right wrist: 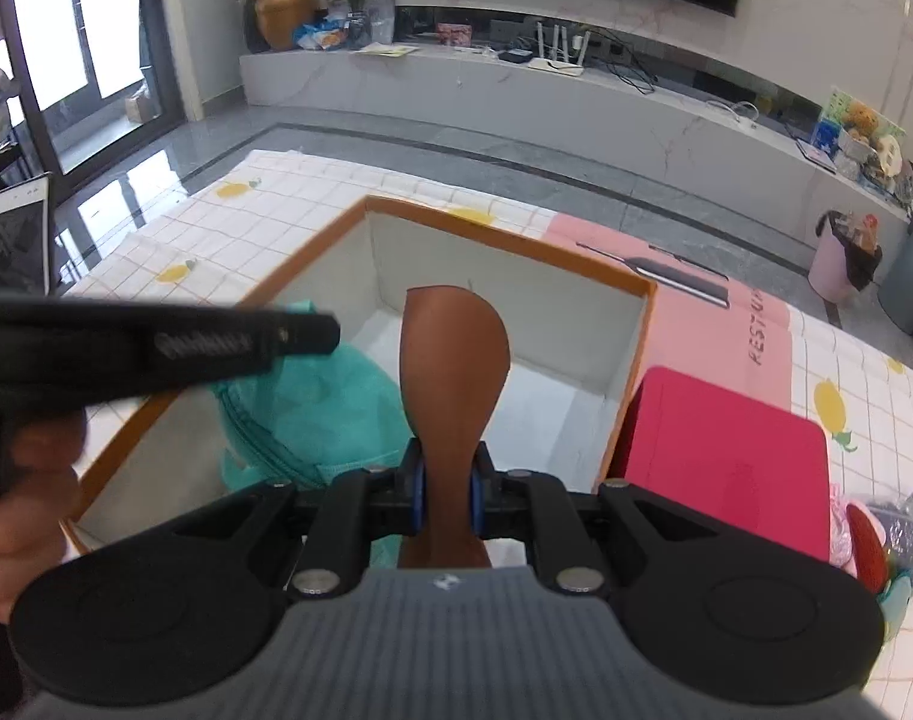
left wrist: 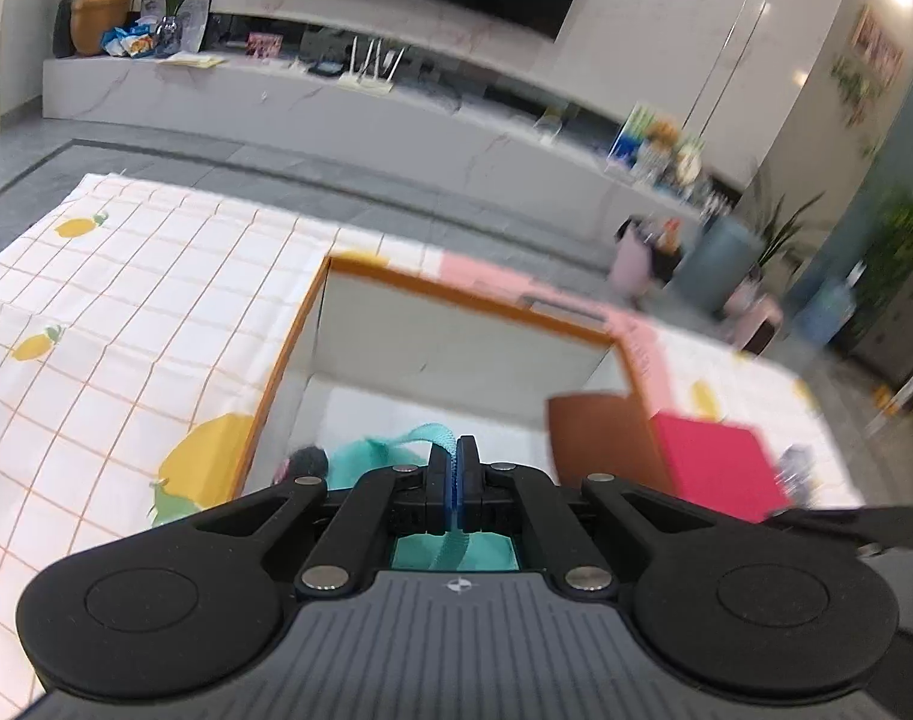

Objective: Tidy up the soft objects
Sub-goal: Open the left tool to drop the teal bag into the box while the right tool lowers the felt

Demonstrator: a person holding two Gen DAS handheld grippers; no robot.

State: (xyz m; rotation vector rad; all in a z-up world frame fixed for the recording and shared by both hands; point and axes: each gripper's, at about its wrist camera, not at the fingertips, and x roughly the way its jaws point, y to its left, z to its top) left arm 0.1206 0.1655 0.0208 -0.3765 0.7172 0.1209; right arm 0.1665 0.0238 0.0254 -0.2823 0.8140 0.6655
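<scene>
- While the tablecloth (right wrist: 312, 204), white with an orange grid and yellow lemons, fills the left and far right of both views, an open box (right wrist: 630, 348) with an orange rim and pale inner walls sits on it at frame centre
- Behind the box at upper right of the right wrist view lies a pink sheet (right wrist: 750, 324) with dark lettering, flat on the cloth
- Just right of the box, touching its right wall as far as can be seen, lies a red pad (right wrist: 726, 468), flat and square-cornered
- Inside the box, at its lower left in the right wrist view, sits a teal mesh bag (right wrist: 330, 414), bunched up against the left wall; a dark fuzzy item (left wrist: 309, 459) shows beside it in the left wrist view, too blurred to name
- Over the middle of the box a brown soft piece (right wrist: 456, 360) stands upright, its rounded top in front of the far wall
- At bottom centre the right gripper (right wrist: 447, 495) is pinched on the narrow lower part of the brown soft piece
- At bottom centre of its own view the left gripper (left wrist: 455, 480) has its fingers pressed together on a teal strap (left wrist: 438, 435) of the mesh bag, above the box interior
</scene>
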